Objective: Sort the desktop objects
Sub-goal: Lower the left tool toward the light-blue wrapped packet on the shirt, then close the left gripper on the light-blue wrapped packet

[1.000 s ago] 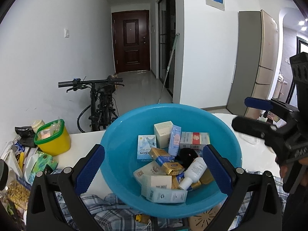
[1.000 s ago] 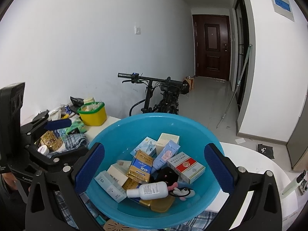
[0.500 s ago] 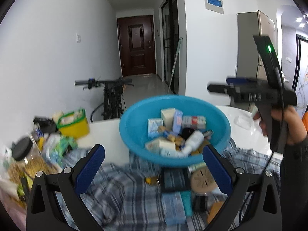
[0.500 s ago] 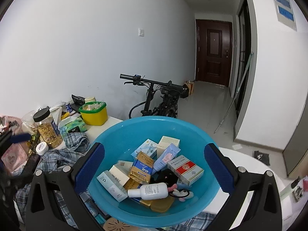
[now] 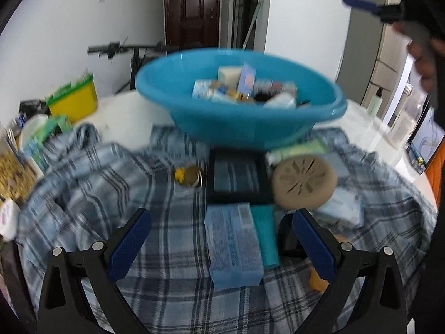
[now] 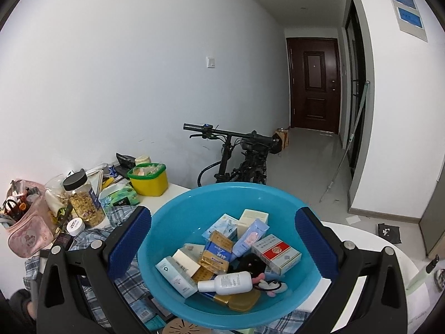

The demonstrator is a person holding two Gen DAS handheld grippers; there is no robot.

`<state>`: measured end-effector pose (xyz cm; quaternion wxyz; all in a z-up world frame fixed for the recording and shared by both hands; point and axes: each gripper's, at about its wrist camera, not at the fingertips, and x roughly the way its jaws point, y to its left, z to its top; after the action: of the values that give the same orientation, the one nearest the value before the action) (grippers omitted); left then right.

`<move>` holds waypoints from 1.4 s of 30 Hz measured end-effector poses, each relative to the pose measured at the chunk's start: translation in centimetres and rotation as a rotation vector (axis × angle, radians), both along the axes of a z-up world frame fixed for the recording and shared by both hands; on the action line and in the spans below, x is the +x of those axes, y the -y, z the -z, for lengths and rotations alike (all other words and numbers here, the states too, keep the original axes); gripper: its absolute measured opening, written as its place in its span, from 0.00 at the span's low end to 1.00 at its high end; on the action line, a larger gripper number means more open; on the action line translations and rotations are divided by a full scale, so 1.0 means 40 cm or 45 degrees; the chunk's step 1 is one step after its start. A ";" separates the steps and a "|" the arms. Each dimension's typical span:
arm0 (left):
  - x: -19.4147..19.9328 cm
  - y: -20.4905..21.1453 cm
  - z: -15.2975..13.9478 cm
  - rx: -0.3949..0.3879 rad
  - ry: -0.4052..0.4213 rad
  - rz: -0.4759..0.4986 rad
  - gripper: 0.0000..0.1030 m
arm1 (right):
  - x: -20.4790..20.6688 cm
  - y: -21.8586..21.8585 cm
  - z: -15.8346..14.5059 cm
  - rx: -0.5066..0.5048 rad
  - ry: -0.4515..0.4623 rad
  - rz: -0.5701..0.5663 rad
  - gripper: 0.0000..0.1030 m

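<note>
A blue plastic basin (image 5: 319,117) (image 6: 172,222) holds several small boxes and a white bottle (image 6: 230,281). In front of it, on a blue checked cloth (image 5: 105,172), lie a light blue box (image 5: 233,246), a teal box (image 5: 265,233), a black frame (image 5: 236,176), a round tan disc (image 5: 304,181) and a small yellow and brass object (image 5: 187,176). My left gripper (image 5: 222,247) is open and empty, low over the cloth above the light blue box. My right gripper (image 6: 224,246) is open and empty above the basin; it shows at the top right of the left wrist view (image 5: 370,5).
A yellow tub with a green lid (image 6: 148,179) (image 5: 73,100), a jar with a black lid (image 6: 80,200), a pink bag (image 6: 26,231) and a tissue pack (image 6: 119,197) crowd the table's left side. A bicycle (image 6: 239,153) stands behind the table. Bottles (image 5: 375,104) stand at the right edge.
My left gripper has pulled back from the basin and dropped low over the cloth, bringing the loose boxes into view. My right gripper has stayed above the basin, rising slightly.
</note>
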<state>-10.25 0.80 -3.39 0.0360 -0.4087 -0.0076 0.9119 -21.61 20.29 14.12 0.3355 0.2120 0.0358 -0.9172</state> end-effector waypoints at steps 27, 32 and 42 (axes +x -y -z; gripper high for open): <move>-0.004 0.010 0.084 -0.025 0.068 0.007 0.39 | -0.003 0.004 0.013 -0.021 0.018 -0.029 1.00; 0.020 0.030 0.046 0.020 -0.023 -0.016 0.39 | 0.027 0.023 -0.003 -0.023 -0.015 -0.113 1.00; 0.045 0.058 0.005 0.080 -0.091 -0.035 0.39 | 0.109 0.080 0.081 0.193 0.020 -0.113 1.00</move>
<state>-8.44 -1.53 -3.59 0.0365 -0.3742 -0.0406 0.9257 -17.23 17.07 10.86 0.3589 0.2421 0.1118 -0.8945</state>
